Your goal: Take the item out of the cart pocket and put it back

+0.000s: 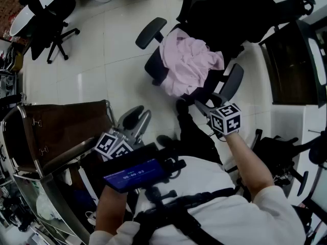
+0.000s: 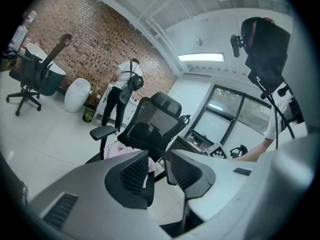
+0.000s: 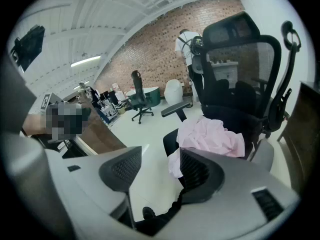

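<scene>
The cart's brown fabric pocket (image 1: 66, 129) hangs in a metal frame at the lower left of the head view; I see no item in it. My left gripper (image 1: 137, 117) hovers just right of the pocket's edge and points up. Its jaws (image 2: 159, 170) stand apart with nothing between them. My right gripper (image 1: 193, 105) is held out farther right, toward a black office chair (image 1: 153, 60). It is open (image 3: 156, 171) too, and only floor shows in the gap. A crumpled pink cloth (image 1: 189, 65) lies on the chair's seat, also visible past both grippers (image 2: 122, 151) (image 3: 210, 136).
A device with a lit blue screen (image 1: 134, 175) is strapped to the person's chest. White desks (image 1: 286, 121) run along the right. Another office chair (image 1: 48, 22) stands at the far left. A person (image 2: 122, 91) stands by the brick wall (image 2: 85, 44) in the background.
</scene>
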